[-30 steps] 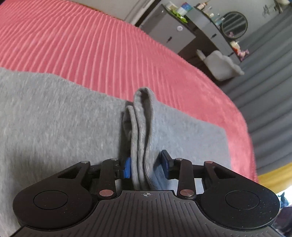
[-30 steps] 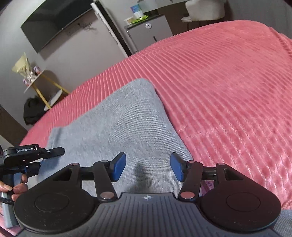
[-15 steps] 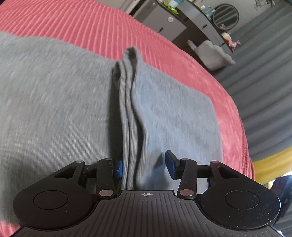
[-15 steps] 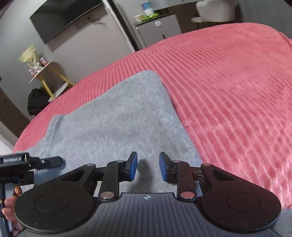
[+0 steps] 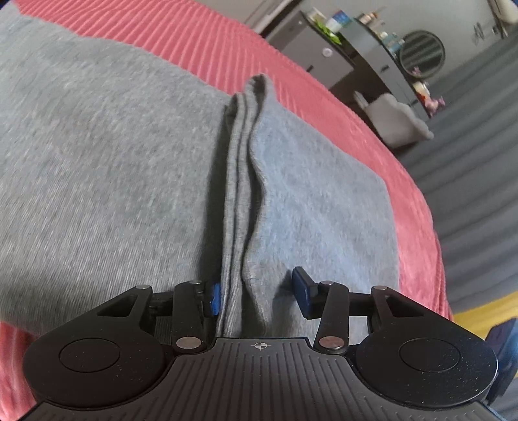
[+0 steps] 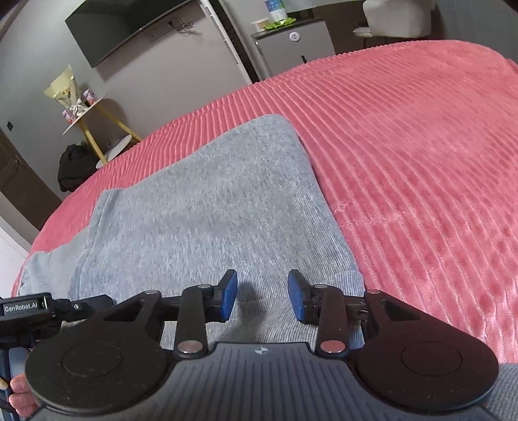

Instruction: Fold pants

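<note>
Grey pants (image 5: 97, 168) lie folded on a pink ribbed bedspread (image 5: 200, 42). In the left wrist view a raised ridge of grey cloth (image 5: 241, 181) runs between the jaws of my left gripper (image 5: 257, 293). The jaws stand apart, the left pad against the ridge, the right pad clear of it. In the right wrist view my right gripper (image 6: 262, 293) is open and empty, low over the near part of the pants (image 6: 210, 210). The left gripper's body shows at the left edge (image 6: 29, 311).
The bedspread (image 6: 421, 145) stretches far to the right. Beyond the bed stand a grey cabinet (image 6: 294, 48), a wall TV (image 6: 129, 29), a small side table (image 6: 84, 113) and a dark bag (image 6: 76, 165). Grey curtains (image 5: 479, 181) hang at the right.
My left gripper's jaws opened wider around the cloth ridge, which reaches further ahead. My right gripper narrowed, then opened again and stayed low over the pants.
</note>
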